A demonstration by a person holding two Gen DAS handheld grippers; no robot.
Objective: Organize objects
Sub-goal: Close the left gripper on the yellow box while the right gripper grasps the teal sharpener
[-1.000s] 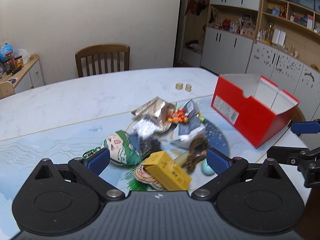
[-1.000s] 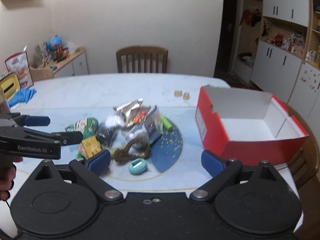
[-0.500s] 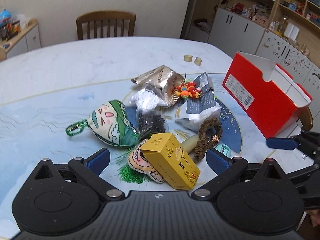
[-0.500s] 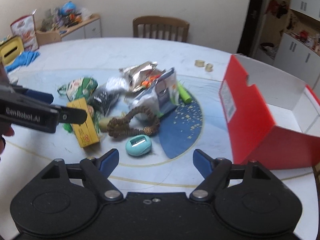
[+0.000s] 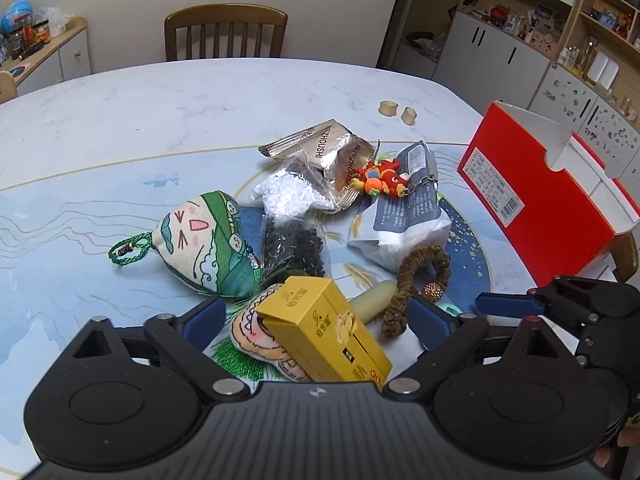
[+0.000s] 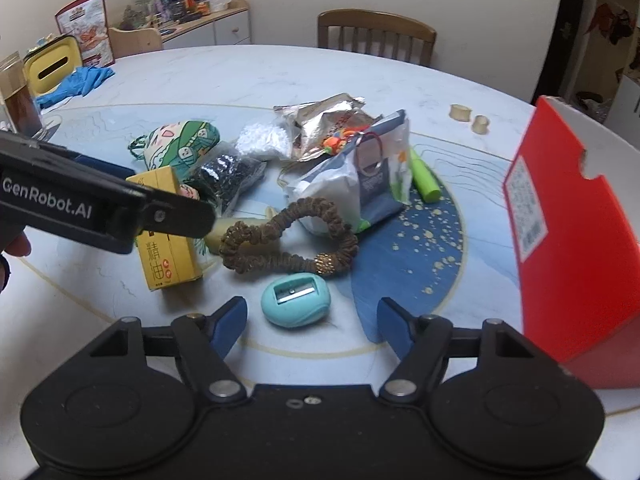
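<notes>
As both hands drop toward the pile, the right gripper (image 6: 310, 318) narrows around the sharpener (image 6: 295, 301), untouched yet; the left gripper (image 5: 320, 322), empty, closes over the yellow box (image 5: 326, 330) — two pickups coming.

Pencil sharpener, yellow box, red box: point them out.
Pencil sharpener (image 6: 295, 306), right wrist view, teal top beside the blade.
Yellow box (image 5: 328, 328), left wrist view, long upper face.
Red box (image 6: 580, 248), right wrist view, red outer wall.

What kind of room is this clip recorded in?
Most likely a home dining room: a large marble-look table with a wooden chair behind it, and cluttered white cabinets with open shelves along the wall.
</notes>
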